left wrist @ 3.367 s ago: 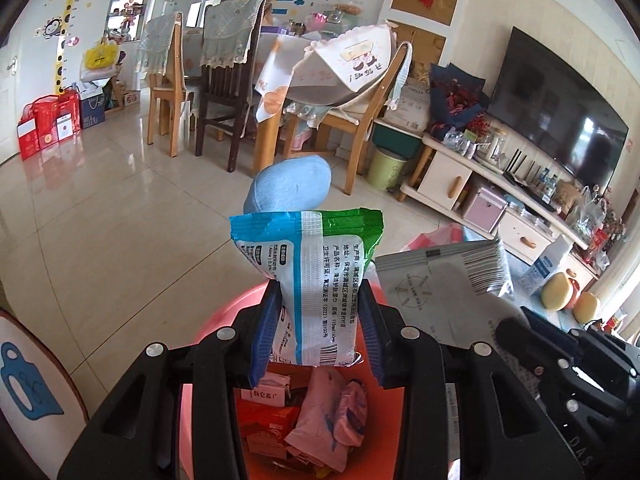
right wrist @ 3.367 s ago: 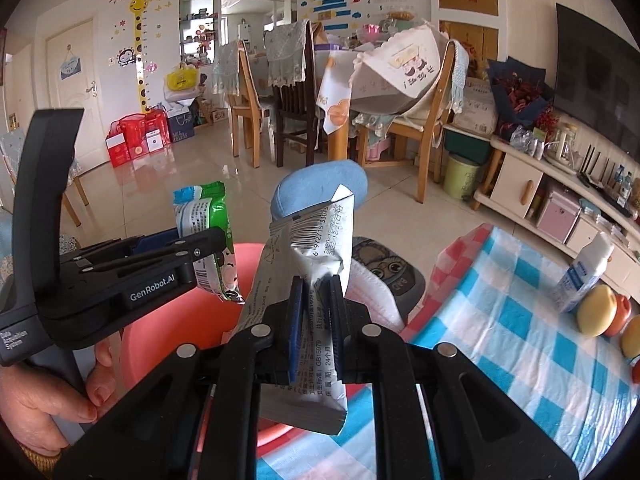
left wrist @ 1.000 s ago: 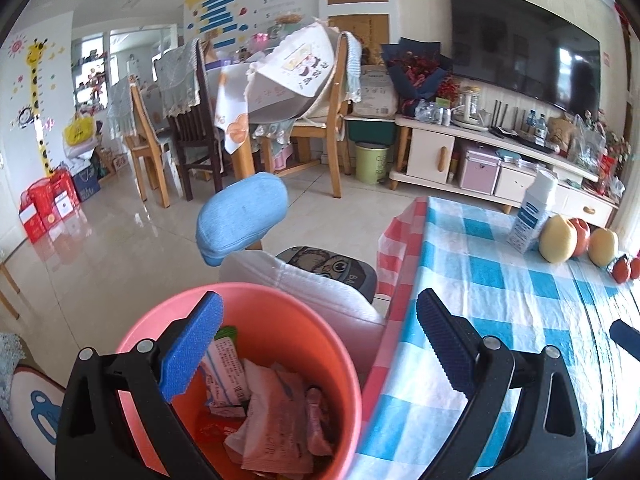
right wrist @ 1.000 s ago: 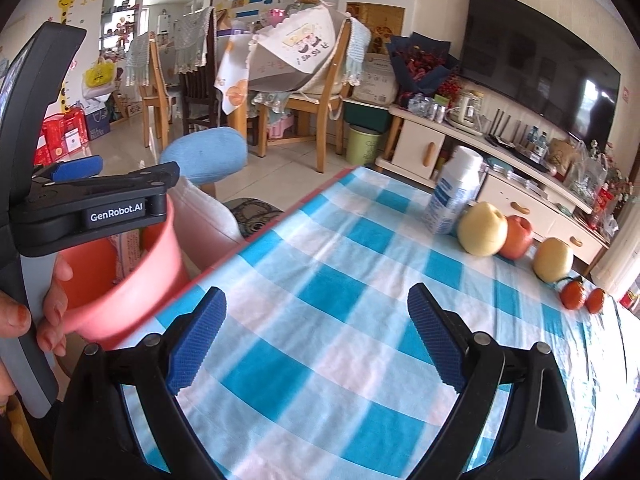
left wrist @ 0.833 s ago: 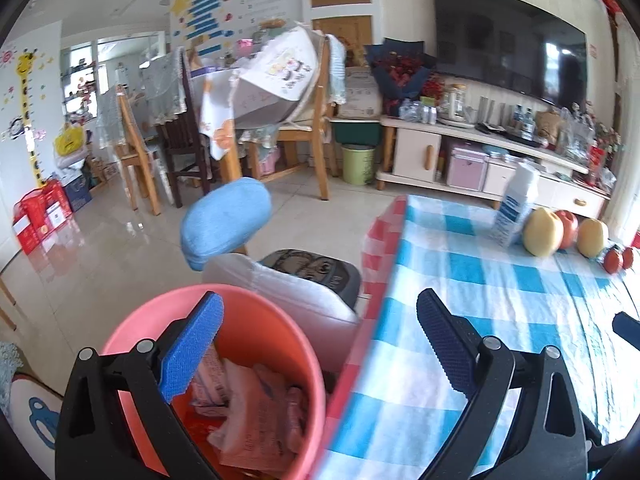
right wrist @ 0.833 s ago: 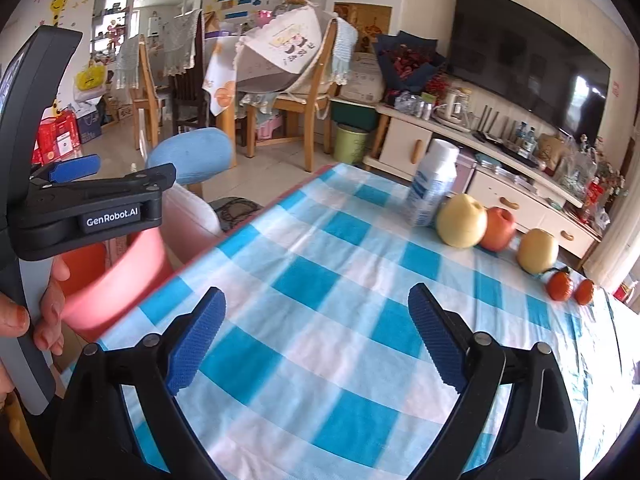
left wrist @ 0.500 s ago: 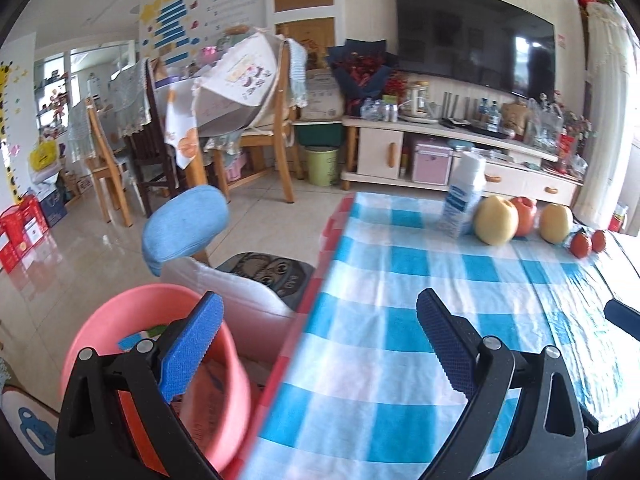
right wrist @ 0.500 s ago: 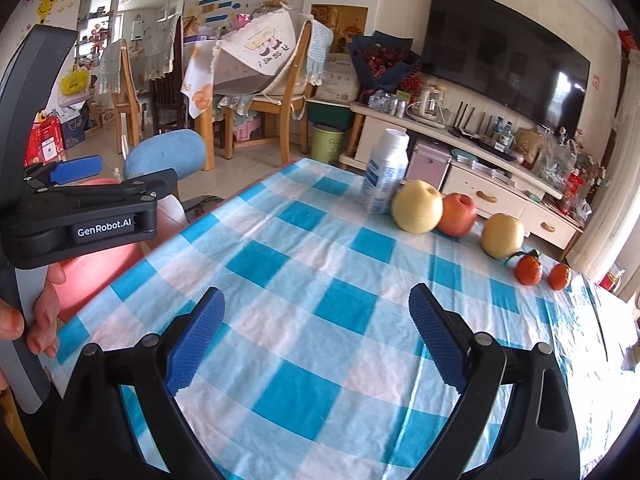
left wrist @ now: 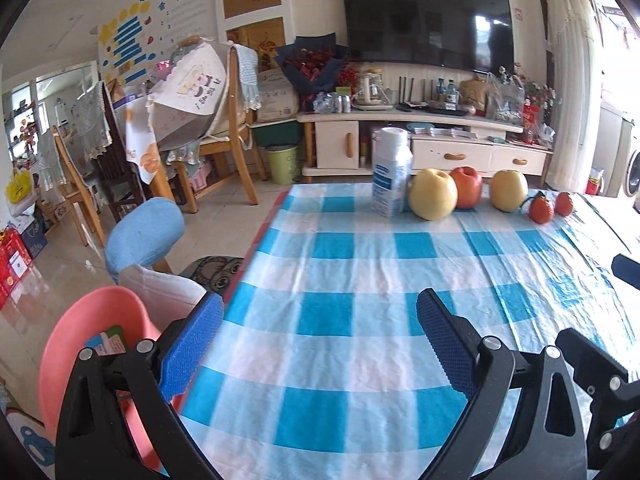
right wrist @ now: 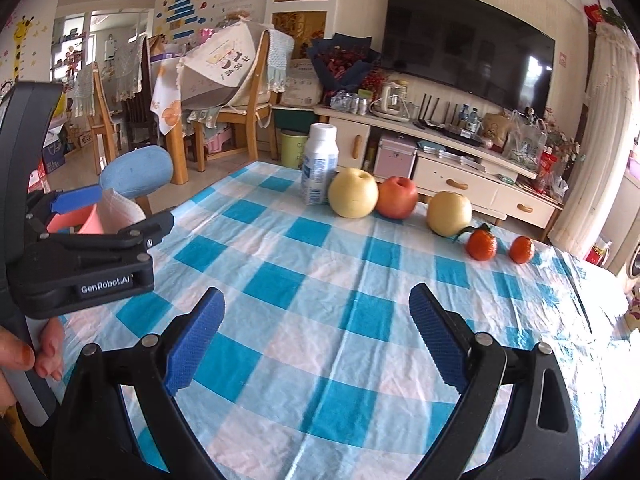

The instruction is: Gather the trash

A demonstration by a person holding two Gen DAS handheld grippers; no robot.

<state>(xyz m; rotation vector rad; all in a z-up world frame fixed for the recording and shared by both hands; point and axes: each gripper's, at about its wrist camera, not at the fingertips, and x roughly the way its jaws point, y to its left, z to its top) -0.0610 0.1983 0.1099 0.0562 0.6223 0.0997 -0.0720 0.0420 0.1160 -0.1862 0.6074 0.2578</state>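
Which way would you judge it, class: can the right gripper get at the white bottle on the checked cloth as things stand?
Probably yes. The right gripper has its jaws wide open and empty, and the checked cloth between it and the white bottle lies bare. A yellow pear stands close beside the bottle.

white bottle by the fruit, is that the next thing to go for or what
Probably yes: ease the right gripper, which is open and empty, forward toward the white bottle. Beyond it the checked tablecloth holds only fruit, so it looks like the one possible trash item. The pink bin stands off the table's left edge.
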